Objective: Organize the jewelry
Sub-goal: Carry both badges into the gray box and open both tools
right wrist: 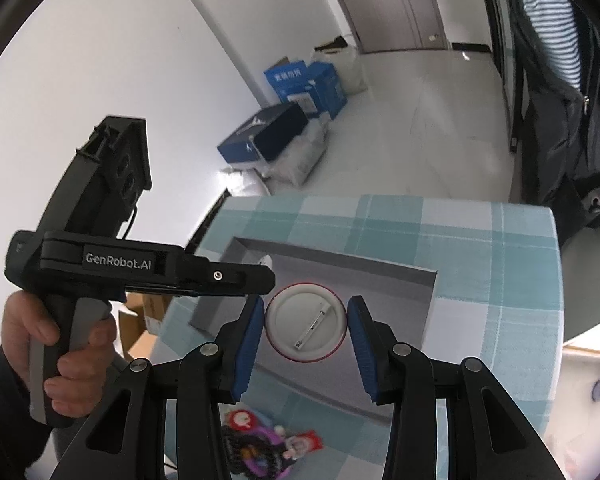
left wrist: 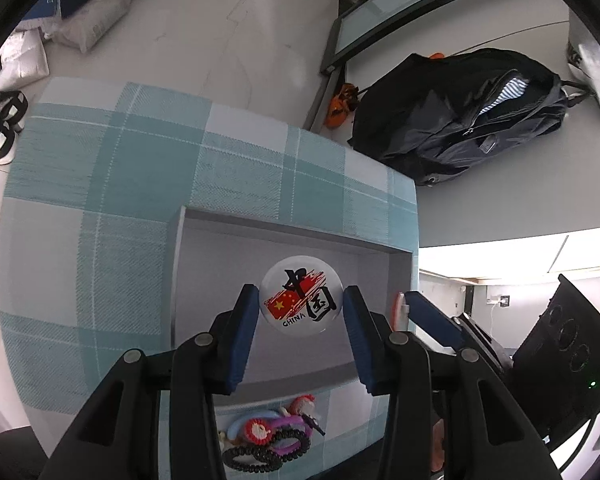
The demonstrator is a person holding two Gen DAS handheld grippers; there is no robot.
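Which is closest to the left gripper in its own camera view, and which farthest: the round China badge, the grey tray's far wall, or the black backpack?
1. China badge, between the left gripper fingers.
2. Grey tray's far wall, just beyond.
3. Black backpack, on the floor, upper right.

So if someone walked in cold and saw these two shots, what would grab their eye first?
Probably the round badges: a white CHINA flag badge clamped in the left gripper, and a second badge, pin side up, in the right gripper, both over the grey tray. Next, the colourful hair ties heaped on the checked cloth nearer the camera.
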